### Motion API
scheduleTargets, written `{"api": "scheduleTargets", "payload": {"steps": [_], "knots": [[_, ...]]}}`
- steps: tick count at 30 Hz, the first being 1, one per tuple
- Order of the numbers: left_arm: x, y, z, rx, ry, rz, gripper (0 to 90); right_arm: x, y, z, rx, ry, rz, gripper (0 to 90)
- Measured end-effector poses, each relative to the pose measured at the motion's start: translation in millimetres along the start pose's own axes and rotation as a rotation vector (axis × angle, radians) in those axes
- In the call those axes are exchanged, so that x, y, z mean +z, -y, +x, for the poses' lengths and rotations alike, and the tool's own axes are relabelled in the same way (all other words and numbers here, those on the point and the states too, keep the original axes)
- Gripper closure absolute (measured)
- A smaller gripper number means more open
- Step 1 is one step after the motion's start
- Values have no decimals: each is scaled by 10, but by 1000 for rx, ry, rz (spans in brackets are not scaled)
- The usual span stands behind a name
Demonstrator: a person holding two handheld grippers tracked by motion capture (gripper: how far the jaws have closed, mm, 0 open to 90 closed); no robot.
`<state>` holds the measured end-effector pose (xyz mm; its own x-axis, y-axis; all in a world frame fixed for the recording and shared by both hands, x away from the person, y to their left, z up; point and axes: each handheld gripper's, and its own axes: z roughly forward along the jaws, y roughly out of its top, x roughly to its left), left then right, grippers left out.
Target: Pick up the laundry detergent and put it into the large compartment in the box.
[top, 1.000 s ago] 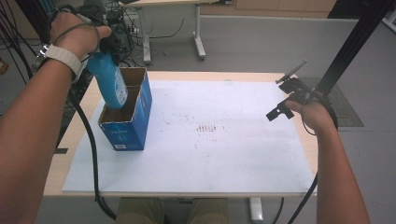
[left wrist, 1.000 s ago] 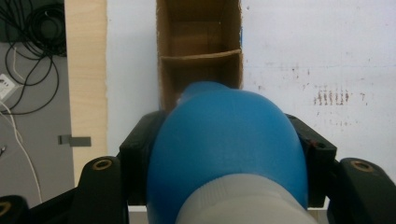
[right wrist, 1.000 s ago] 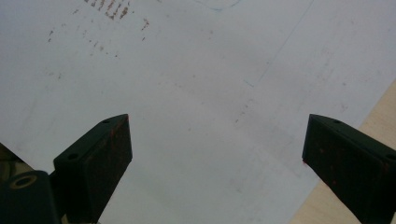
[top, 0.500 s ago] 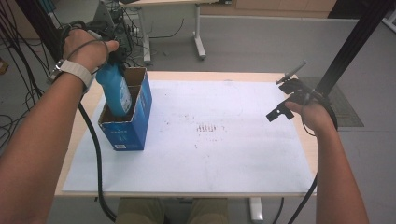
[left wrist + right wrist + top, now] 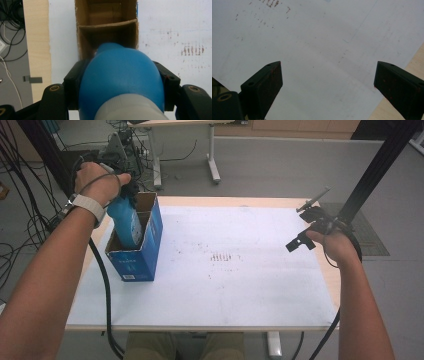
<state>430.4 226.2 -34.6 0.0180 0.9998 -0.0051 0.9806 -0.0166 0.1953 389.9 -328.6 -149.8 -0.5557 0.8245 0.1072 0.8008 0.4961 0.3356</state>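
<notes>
I see a blue bottle [image 5: 126,220] at the upper left of the high view, its lower part inside an open blue cardboard box [image 5: 145,255] and its upper part rising above the rim. It leans a little rather than standing straight. My left gripper [image 5: 125,190] clamps it near the top, both black jaws pressed against its sides. In the left gripper view the bottle [image 5: 120,75] swells across the middle and lower frame, with a pale grey cap [image 5: 130,107] at the bottom edge and a jaw hugging it on each side. Beyond the bottle, at the top of that frame, the box [image 5: 107,27] shows its brown inside and a cardboard divider that splits it into two compartments; the bottle goes into the nearer one. The left hand [image 5: 97,180], with a light wristband, wraps the gripper from above, and a dark cable hangs down from it along the left side of the table. The box rests on a white sheet [image 5: 240,285] that covers most of the light wooden table [image 5: 225,201]; a small patch of reddish-brown marks [image 5: 220,257] sits near the sheet's centre. At the right of the high view, well apart from the box, my right hand [image 5: 335,245] holds the right gripper [image 5: 300,242] above the sheet's right edge. In the right gripper view its jaws stand wide apart with nothing between them, over the bare sheet [image 5: 317,50] and a strip of table wood [image 5: 387,110] in the lower right corner.
</notes>
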Motion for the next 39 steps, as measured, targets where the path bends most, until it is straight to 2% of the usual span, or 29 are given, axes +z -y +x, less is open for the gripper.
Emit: {"api": "scheduleTargets", "payload": {"steps": [11, 22, 29, 39], "knots": [[269, 13, 24, 8, -1, 13, 379, 48, -32, 18, -8, -5, 6, 82], [453, 35, 35, 17, 8, 12, 378, 67, -21, 13, -2, -6, 10, 82], [659, 62, 45, 17, 7, 12, 378, 106, -6, -4, 0, -9, 15, 82], [812, 59, 54, 24, 3, 27, 377, 147, -29, -1, -1, -13, 21, 82]]}}
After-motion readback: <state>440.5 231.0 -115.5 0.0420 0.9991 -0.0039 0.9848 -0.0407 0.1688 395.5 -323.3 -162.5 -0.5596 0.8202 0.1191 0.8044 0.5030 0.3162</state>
